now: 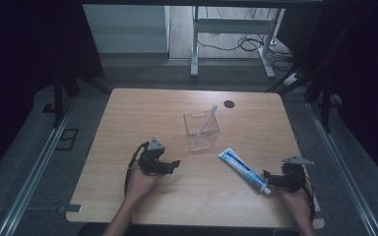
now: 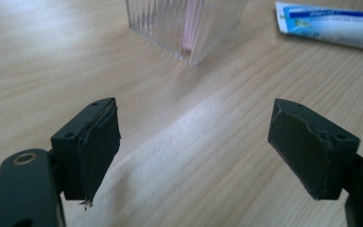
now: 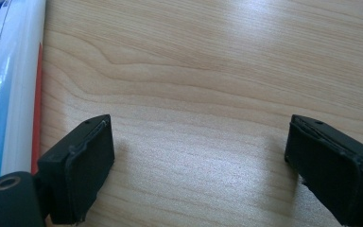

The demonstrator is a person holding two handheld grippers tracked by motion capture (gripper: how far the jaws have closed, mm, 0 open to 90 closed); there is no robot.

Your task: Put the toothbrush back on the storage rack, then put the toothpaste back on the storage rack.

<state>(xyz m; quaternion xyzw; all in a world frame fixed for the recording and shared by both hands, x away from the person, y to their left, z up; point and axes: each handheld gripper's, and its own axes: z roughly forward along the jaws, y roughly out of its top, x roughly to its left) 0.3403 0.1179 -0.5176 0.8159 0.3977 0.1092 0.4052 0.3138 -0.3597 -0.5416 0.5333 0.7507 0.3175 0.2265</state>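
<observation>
Toothpaste tube is being left lying on the tabletop, near right, just beside the right gripper. Jaws of both the right and the left gripper are being held wide, gripping nothing.

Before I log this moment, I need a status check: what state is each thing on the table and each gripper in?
Cup: upright, holds a toothbrush.
Toothbrush: leaning inside the cup, head up.
Toothpaste tube: lying flat, capped, not gripped.
Left gripper: jaws open, nothing between them.
Right gripper: jaws open, nothing between them, beside the tube.
</observation>
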